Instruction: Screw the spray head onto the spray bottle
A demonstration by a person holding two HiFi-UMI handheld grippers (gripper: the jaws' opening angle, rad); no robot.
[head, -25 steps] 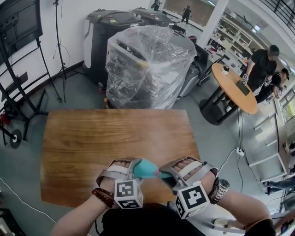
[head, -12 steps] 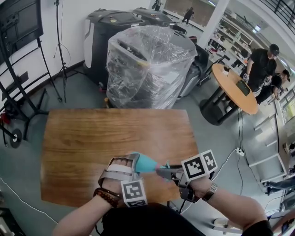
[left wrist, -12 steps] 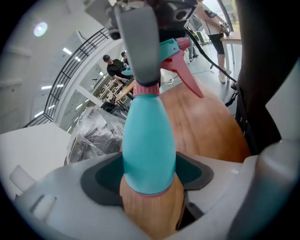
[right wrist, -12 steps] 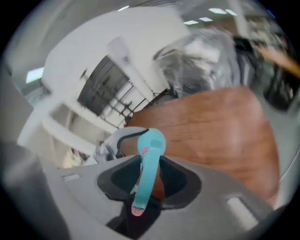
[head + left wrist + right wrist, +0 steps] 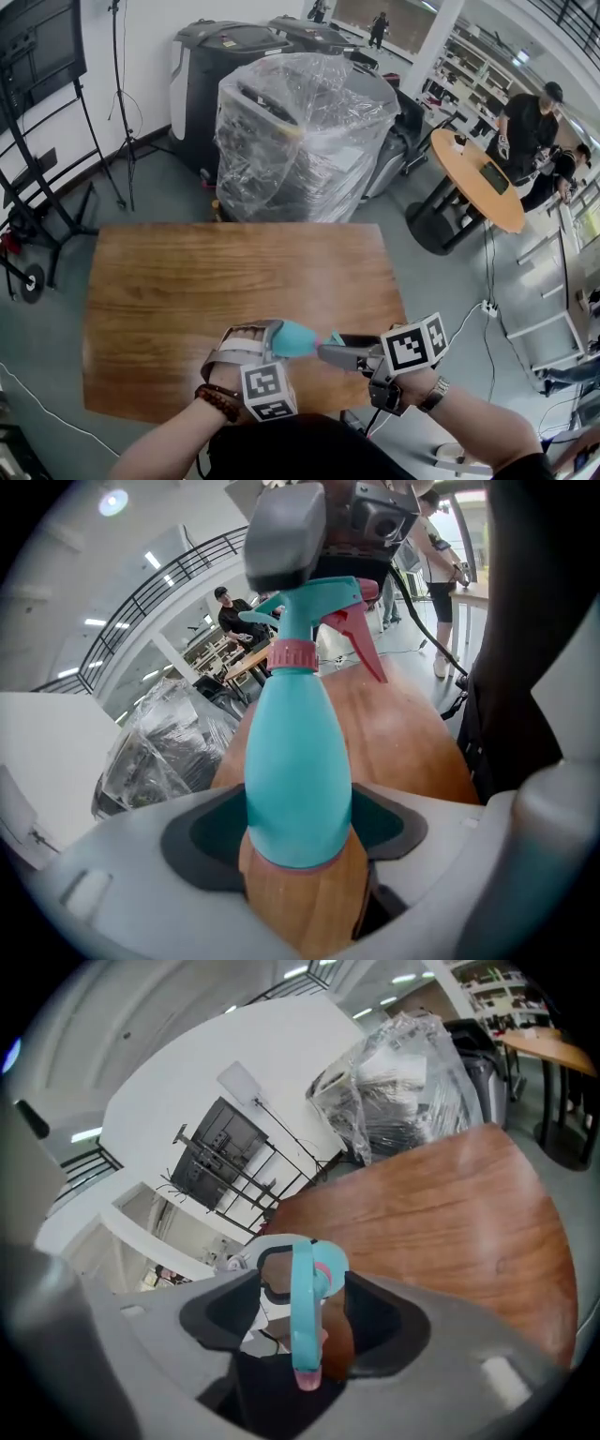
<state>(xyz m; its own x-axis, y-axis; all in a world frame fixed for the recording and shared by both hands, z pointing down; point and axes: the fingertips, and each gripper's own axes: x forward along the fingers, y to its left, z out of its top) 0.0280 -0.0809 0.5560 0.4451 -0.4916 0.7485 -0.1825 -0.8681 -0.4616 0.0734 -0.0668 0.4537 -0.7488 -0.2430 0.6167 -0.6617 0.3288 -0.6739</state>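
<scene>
Your left tongs [image 5: 298, 841] pinch the spray bottle [image 5: 298, 761], your right tongs [image 5: 305, 1309] have just spread around the spray head [image 5: 306, 1288]; probably between turns, so close on it and twist.

A person in a dark top [image 5: 286, 452] is wearing a brown beaded bracelet [image 5: 214, 401] on the left wrist and a metal wristwatch [image 5: 434, 394] on the right; the grey left gripper [image 5: 279, 337] and right gripper [image 5: 331, 353] are each carrying a black-and-white marker cube [image 5: 267, 392].
</scene>
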